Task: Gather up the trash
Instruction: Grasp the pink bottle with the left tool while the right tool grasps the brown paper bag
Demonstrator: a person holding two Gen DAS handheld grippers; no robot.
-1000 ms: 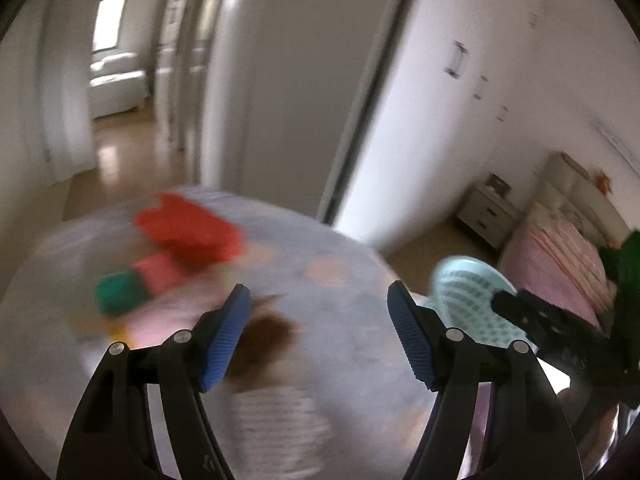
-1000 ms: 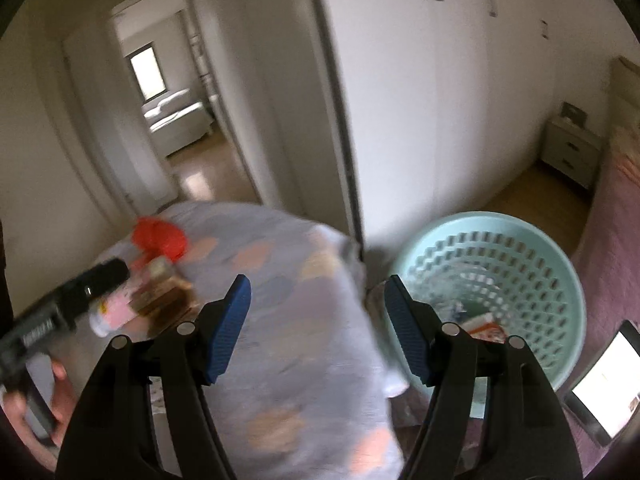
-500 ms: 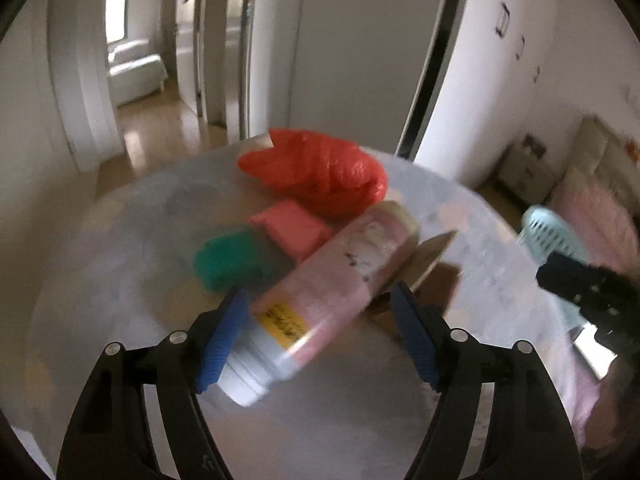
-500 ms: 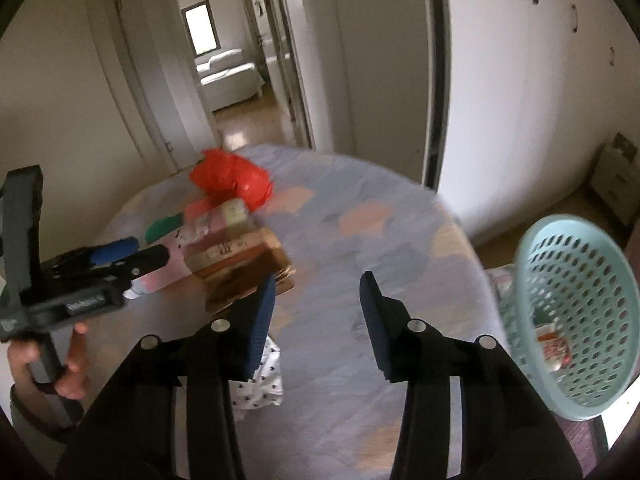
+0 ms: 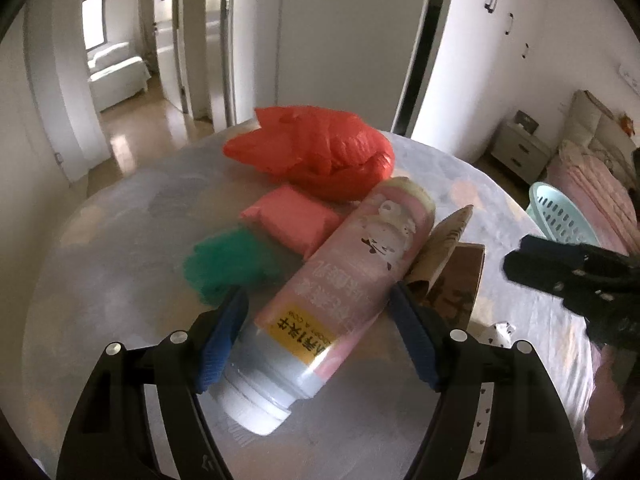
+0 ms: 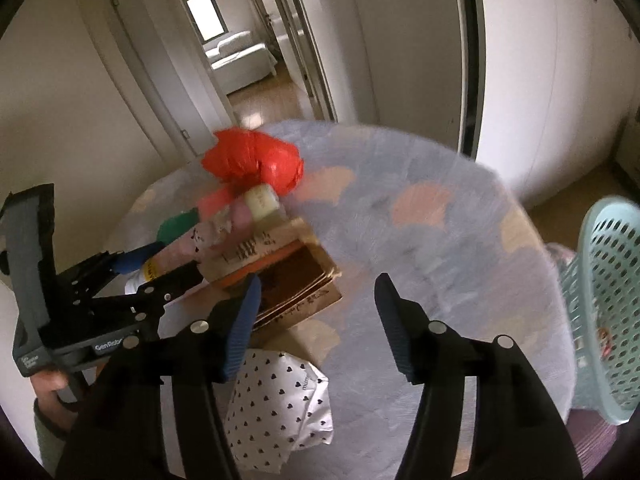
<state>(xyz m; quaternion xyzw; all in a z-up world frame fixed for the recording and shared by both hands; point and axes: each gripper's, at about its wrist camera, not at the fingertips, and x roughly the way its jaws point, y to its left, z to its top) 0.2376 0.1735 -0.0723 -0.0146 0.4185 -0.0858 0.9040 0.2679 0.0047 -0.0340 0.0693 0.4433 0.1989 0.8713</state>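
A pink and white bottle (image 5: 340,280) lies on the round table (image 5: 100,280), between the open fingers of my left gripper (image 5: 320,336); the fingers do not press it. Beside it lie a red plastic bag (image 5: 316,156), a pink packet (image 5: 292,220), a green wad (image 5: 228,260) and a brown cardboard box (image 5: 452,264). My right gripper (image 6: 316,320) is open and empty above the table, near the box (image 6: 288,280) and a white heart-patterned bag (image 6: 276,400). The left gripper (image 6: 132,276) and the bottle (image 6: 224,228) show in the right wrist view.
A mint green mesh basket (image 6: 608,304) with some trash inside stands off the table's right edge; it also shows in the left wrist view (image 5: 556,216). White wardrobe doors (image 6: 540,60) and a doorway lie beyond the table. A bed (image 5: 596,184) is at the right.
Both grippers have swung from the basket side back to the table. The left gripper has come down around the bottle. The right gripper has moved closer to the box.
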